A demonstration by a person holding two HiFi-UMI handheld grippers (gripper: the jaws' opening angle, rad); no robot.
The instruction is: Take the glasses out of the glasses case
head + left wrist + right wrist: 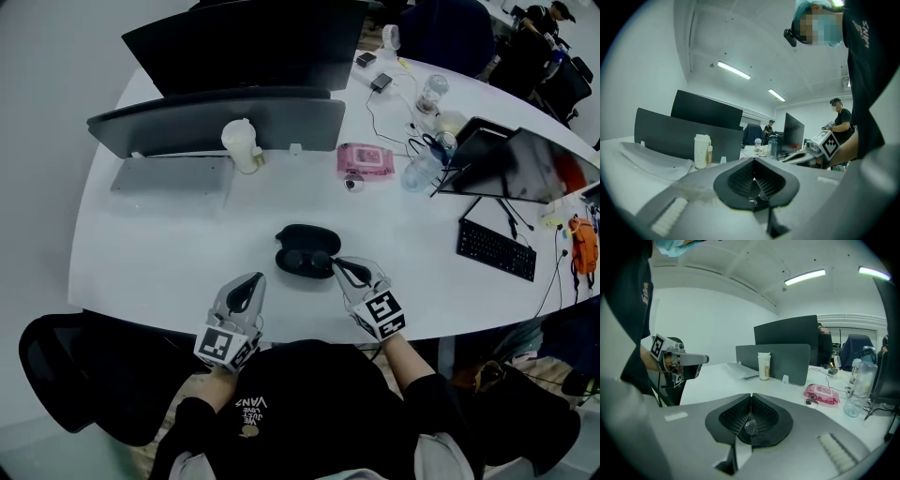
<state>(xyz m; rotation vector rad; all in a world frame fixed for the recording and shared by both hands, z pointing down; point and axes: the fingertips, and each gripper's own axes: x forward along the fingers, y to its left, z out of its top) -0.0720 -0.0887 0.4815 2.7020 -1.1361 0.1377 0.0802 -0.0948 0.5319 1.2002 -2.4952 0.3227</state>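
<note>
So the black glasses case (306, 249) is lying open on the white counter (187, 244), right in front of the person, and what's inside is too dark to make out. The right gripper (339, 266) has its jaws pressed together on nothing, tips just beside the case's right end. The left gripper (251, 281) is closed and empty too, sitting a bit off the case's near-left side, not touching it.

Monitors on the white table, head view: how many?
3: the rear monitor and front monitor at upper left, the right monitor by the keyboard. Others may sit out of view.
</note>
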